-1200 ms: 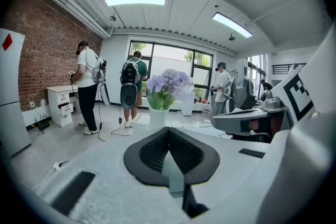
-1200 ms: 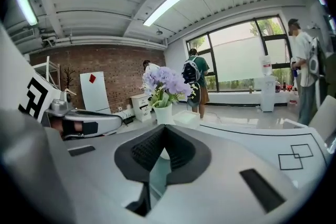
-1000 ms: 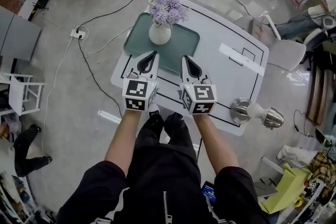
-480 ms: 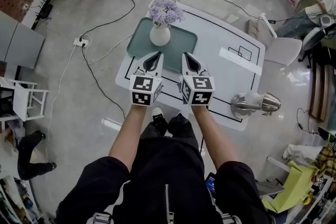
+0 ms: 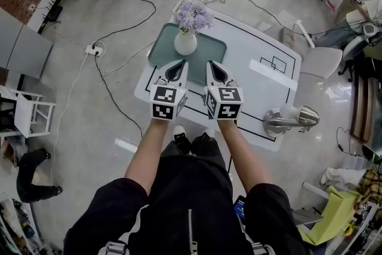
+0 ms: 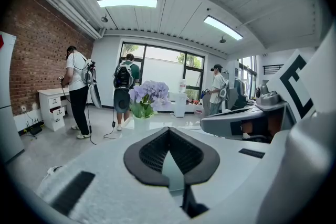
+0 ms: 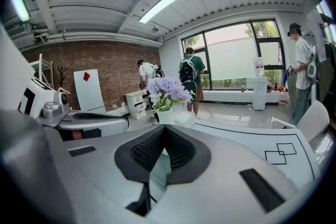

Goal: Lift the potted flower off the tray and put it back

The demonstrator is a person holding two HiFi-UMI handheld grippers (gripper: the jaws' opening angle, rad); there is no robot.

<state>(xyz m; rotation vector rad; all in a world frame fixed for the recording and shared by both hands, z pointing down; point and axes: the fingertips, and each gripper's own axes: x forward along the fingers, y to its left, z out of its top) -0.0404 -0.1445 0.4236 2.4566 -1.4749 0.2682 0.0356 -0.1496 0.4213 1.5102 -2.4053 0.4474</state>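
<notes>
Fingers [image 6: 152,152] of the left gripper [image 5: 178,64] clenched tip to tip on nothing, and those of the right gripper [image 5: 213,65] likewise pressed shut and empty, as a person holds the two tools side by side over the near edge of one teal tray [image 5: 210,49], a narrow gap between them. Bare tray surface lies open between the fingertips and the single potted flower [image 5: 187,39], a white vase of lilac blooms standing upright on the tray's far half, near its far edge and apart from both tools. The tray fills the far left corner of the white counter [image 5: 250,83], its left side running close along the counter's edge. One small white basket [image 5: 179,4] sits just behind it at the counter's far corner. To the right the counter is marked with black lines and carries one white strip [image 5: 274,68], leaving wide free room beside the tray. One silvery metal lamp [image 5: 292,119] shows at the counter's near right edge, and one white chair [image 5: 322,60] stands just off its right side. On the grey floor [image 5: 77,104] to the left, cables [image 5: 107,89] trail from one power strip [image 5: 94,49]. Three people [image 6: 79,89] stand by the windows beyond the flower in the left gripper view.
</notes>
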